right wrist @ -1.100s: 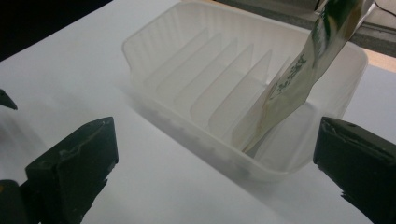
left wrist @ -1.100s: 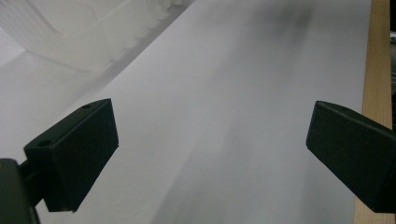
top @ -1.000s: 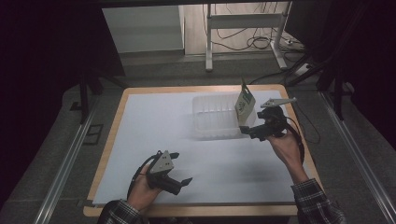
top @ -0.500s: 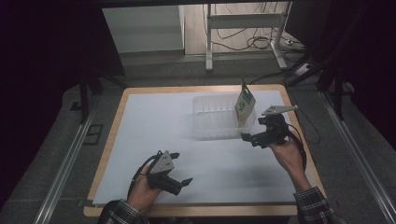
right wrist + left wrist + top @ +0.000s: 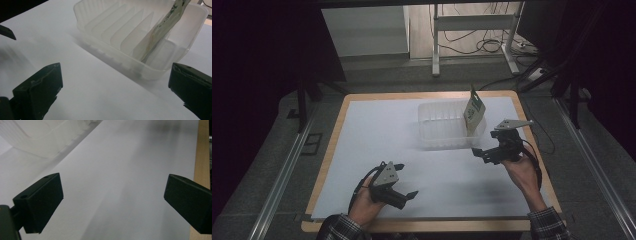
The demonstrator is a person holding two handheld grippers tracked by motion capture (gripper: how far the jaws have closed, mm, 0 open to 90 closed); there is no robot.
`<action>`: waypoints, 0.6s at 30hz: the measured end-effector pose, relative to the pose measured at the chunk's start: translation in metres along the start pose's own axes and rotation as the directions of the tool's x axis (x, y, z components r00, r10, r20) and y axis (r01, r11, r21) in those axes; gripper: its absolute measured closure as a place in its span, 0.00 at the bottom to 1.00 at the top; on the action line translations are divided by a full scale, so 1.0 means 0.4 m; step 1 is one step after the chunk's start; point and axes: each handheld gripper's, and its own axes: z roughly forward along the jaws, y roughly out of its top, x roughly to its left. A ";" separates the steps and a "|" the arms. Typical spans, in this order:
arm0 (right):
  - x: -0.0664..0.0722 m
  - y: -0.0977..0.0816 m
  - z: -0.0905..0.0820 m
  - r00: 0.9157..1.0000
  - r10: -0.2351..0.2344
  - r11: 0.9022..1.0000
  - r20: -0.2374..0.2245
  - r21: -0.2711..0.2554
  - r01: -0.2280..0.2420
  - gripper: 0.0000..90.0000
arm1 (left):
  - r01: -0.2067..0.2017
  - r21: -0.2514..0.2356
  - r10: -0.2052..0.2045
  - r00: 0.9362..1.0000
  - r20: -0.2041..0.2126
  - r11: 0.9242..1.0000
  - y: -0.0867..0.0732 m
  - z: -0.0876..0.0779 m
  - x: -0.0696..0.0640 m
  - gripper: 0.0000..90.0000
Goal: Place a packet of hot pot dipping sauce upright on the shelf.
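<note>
Dim room with dark surroundings, white table sheet lit from above, soft shadows under the clear tray, near jaws blurred, gripper views grainy

high view looks down over table; both gripper views sit low, close, sharing clear tray.

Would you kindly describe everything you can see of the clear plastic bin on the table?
The clear plastic bin is a translucent, whitish rectangular tray with rounded corners and a row of thin upright dividers inside that split it into narrow slots. It sits flat on the white sheet, toward the table's far right. A green-and-white packet stands tilted in a slot at its right end, sticking up above the rim. Neither hand-held gripper touches it.
</note>
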 end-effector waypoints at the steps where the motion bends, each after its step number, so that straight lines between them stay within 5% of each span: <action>1: 0.000 -0.002 0.001 1.000 -0.002 1.000 0.002 -0.001 0.002 0.00 | 0.000 0.000 0.000 1.000 0.000 1.000 0.000 0.000 0.000 0.02; 18: 0.000 -0.035 0.001 1.000 0.001 1.000 0.005 0.016 -0.001 0.00 | -0.001 0.000 0.001 1.000 0.001 1.000 0.000 0.000 -0.001 0.02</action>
